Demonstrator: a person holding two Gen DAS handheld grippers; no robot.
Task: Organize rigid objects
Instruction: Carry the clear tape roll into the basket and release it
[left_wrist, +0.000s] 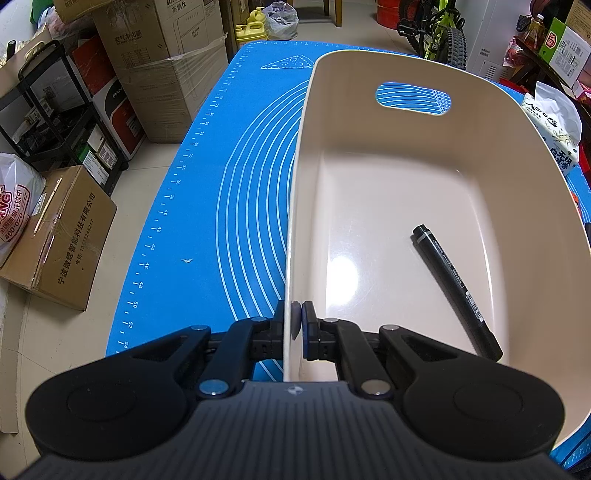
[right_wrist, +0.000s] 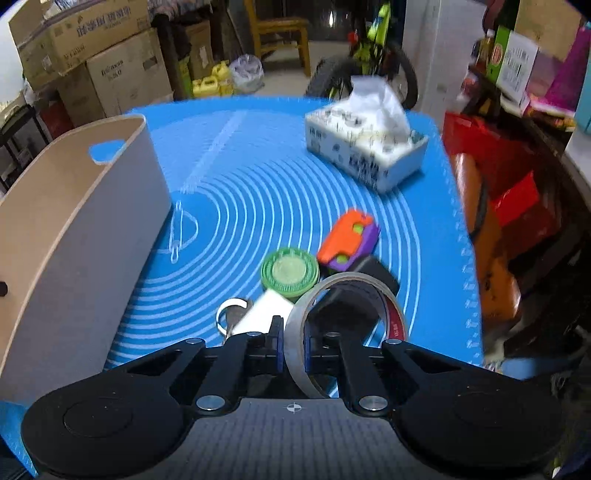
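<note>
A beige plastic bin (left_wrist: 517, 155) stands on the blue mat (left_wrist: 207, 206); a black marker (left_wrist: 456, 291) lies inside it. My left gripper (left_wrist: 297, 325) is shut on the bin's left wall near its near corner. In the right wrist view the bin (right_wrist: 85, 229) is at the left. My right gripper (right_wrist: 293, 347) is shut on a roll of clear tape (right_wrist: 347, 317), held upright above the mat. Beyond it lie a green round lid (right_wrist: 290, 273), an orange and purple toy (right_wrist: 349, 236), a black block (right_wrist: 376, 273), a white piece (right_wrist: 262, 310) and a metal ring (right_wrist: 229, 314).
A white tissue box (right_wrist: 365, 144) stands at the mat's far right and shows in the left wrist view (left_wrist: 554, 125). Cardboard boxes (left_wrist: 55, 236) and a black rack (left_wrist: 55, 110) stand on the floor to the left. A bicycle (right_wrist: 369, 55) and red boxes (right_wrist: 498, 177) are beyond the table.
</note>
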